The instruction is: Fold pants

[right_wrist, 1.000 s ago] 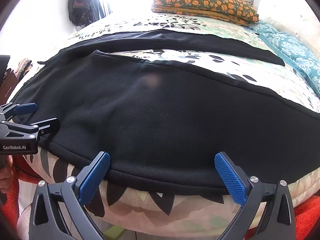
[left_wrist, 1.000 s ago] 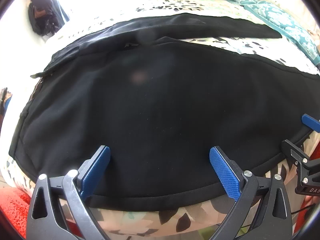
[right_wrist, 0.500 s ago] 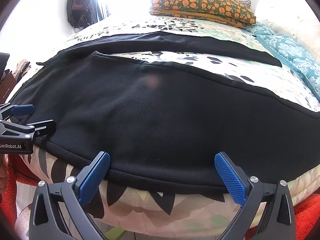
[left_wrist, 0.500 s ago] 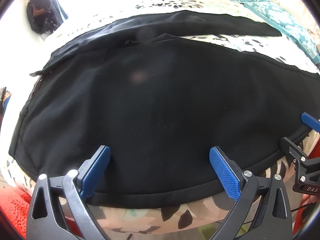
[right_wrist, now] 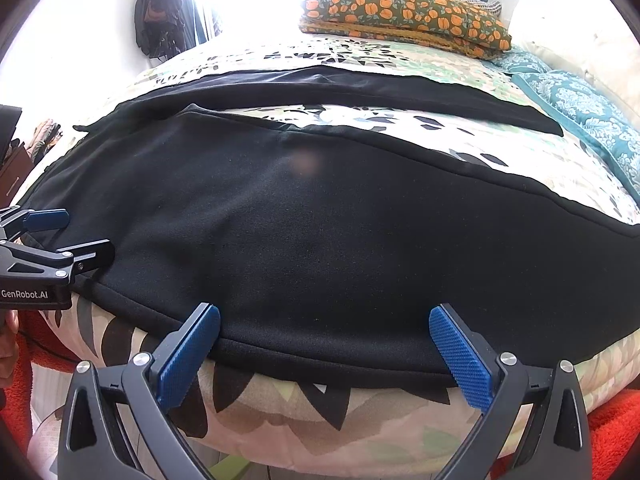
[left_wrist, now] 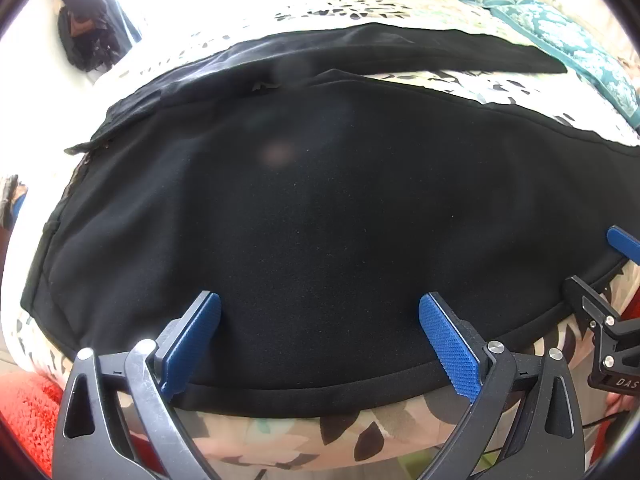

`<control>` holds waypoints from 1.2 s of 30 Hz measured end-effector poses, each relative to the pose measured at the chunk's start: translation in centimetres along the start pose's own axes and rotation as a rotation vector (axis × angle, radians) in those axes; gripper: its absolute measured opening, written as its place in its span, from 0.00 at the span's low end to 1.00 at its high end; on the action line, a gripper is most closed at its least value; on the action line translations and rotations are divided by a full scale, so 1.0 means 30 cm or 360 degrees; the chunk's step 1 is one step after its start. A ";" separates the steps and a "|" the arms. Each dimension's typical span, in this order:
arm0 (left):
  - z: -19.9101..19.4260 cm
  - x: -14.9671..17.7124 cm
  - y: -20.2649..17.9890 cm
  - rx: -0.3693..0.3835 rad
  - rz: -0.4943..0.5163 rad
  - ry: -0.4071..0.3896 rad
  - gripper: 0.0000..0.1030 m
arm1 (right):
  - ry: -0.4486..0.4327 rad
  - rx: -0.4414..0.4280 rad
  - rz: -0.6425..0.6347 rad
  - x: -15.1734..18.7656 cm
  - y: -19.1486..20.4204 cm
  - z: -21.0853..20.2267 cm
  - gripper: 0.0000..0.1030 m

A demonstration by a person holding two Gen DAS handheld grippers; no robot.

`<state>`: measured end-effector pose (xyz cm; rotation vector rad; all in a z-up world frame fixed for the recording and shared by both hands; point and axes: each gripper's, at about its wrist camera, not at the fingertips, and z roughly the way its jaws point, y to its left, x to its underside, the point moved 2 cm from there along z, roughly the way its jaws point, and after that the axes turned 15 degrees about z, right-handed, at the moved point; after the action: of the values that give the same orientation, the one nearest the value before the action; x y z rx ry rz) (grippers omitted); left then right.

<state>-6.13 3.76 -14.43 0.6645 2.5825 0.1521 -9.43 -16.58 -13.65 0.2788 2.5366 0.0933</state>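
Lying spread flat across the leaf-print bedspread, the black pants have 2 legs that part toward the right, the near leg along the bed's front edge. The left gripper is spread wide over that near hem, nothing between its blue pads. The right gripper is likewise spread at the same hem. An orange-flowered pillow sits at the far side.

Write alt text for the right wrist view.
Black pants lie spread flat across a leaf-print bedspread, legs apart, and the open right claw straddles the near hem. The left claw, also open, reaches in from the left edge; a folded orange-flowered blanket sits at the far side.
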 end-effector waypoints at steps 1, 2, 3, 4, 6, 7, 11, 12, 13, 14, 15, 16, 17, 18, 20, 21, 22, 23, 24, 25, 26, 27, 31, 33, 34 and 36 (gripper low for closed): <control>0.000 0.000 0.000 0.0001 0.0000 0.0000 0.98 | -0.0001 -0.0001 0.0000 0.000 0.000 0.000 1.00; 0.000 0.000 0.000 0.0001 -0.0001 0.0000 0.98 | -0.0002 -0.0001 0.0000 0.000 0.000 0.000 1.00; 0.000 0.000 0.000 0.0003 -0.0003 0.0000 0.98 | -0.0002 -0.0001 0.0000 0.000 0.000 0.000 1.00; 0.000 -0.001 0.000 0.0004 -0.0006 0.0000 0.98 | -0.0003 0.0000 0.0000 -0.001 0.001 0.000 1.00; 0.000 -0.001 0.003 0.0007 -0.0011 -0.0001 0.98 | -0.0003 0.0001 0.0000 0.000 0.002 0.000 1.00; 0.000 -0.001 0.004 0.0009 -0.0015 -0.0001 0.98 | -0.0003 0.0001 0.0000 0.000 0.002 0.000 1.00; -0.001 0.001 0.011 0.0011 -0.0021 -0.0005 0.98 | -0.0004 0.0001 0.0000 0.000 0.002 0.000 1.00; -0.001 0.001 0.011 0.0009 -0.0020 -0.0005 0.98 | -0.0005 0.0001 0.0000 0.000 0.001 0.000 1.00; -0.002 0.003 0.015 0.0010 -0.0018 -0.0006 0.98 | -0.0006 0.0001 -0.0001 0.000 0.001 0.000 1.00; -0.002 0.003 0.015 0.0010 -0.0018 -0.0005 0.98 | -0.0006 0.0001 0.0000 0.000 0.002 0.000 1.00; -0.002 0.004 0.015 0.0011 -0.0018 -0.0004 0.98 | -0.0006 0.0001 0.0000 0.000 0.002 0.000 1.00; -0.002 0.004 0.016 0.0012 -0.0018 -0.0004 0.98 | -0.0006 0.0002 0.0001 0.000 0.002 -0.001 1.00; -0.003 0.005 0.016 0.0012 -0.0018 -0.0004 0.98 | -0.0006 0.0003 0.0001 0.000 0.003 0.000 1.00; -0.003 0.004 0.017 0.0013 -0.0018 -0.0005 0.98 | -0.0006 0.0003 0.0001 0.001 0.003 0.000 1.00; -0.002 0.004 0.018 0.0014 -0.0019 -0.0005 0.98 | -0.0008 0.0003 0.0000 0.001 0.003 0.000 1.00; -0.002 0.004 0.018 0.0014 -0.0018 -0.0004 0.98 | -0.0008 0.0003 0.0000 0.000 0.002 0.000 1.00; -0.003 0.004 0.018 0.0015 -0.0018 -0.0005 0.98 | -0.0007 0.0003 0.0000 0.001 0.003 0.000 1.00; -0.003 0.005 0.019 0.0015 -0.0019 -0.0005 0.98 | -0.0008 0.0003 0.0000 0.001 0.003 0.000 1.00; -0.004 0.005 0.019 0.0016 -0.0020 -0.0006 0.98 | -0.0008 0.0003 0.0000 0.001 0.003 0.000 1.00; -0.004 0.005 0.020 0.0017 -0.0021 -0.0006 0.98 | -0.0008 0.0003 0.0000 0.001 0.003 0.000 1.00; -0.003 0.004 0.020 0.0017 -0.0021 -0.0006 0.98 | -0.0008 0.0004 0.0000 0.001 0.004 0.000 1.00; -0.004 0.004 0.021 0.0019 -0.0022 -0.0007 0.98 | -0.0009 0.0004 0.0000 0.001 0.003 0.000 1.00; -0.006 0.008 0.023 0.0016 -0.0016 -0.0017 0.98 | -0.0016 0.0005 -0.0001 -0.004 0.002 0.000 1.00; -0.007 0.009 0.022 0.0013 -0.0013 -0.0021 0.98 | -0.0017 0.0007 -0.0001 -0.003 0.004 -0.001 1.00; -0.008 0.009 0.021 0.0014 -0.0015 -0.0022 0.98 | -0.0017 0.0007 -0.0001 -0.002 0.004 -0.001 1.00; -0.008 0.010 0.019 0.0013 -0.0013 -0.0024 0.98 | -0.0020 0.0006 -0.0001 -0.003 0.004 -0.001 1.00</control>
<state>-6.22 4.41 -14.21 0.6558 2.5723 0.1339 -9.35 -16.49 -13.58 0.2790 2.5245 0.0858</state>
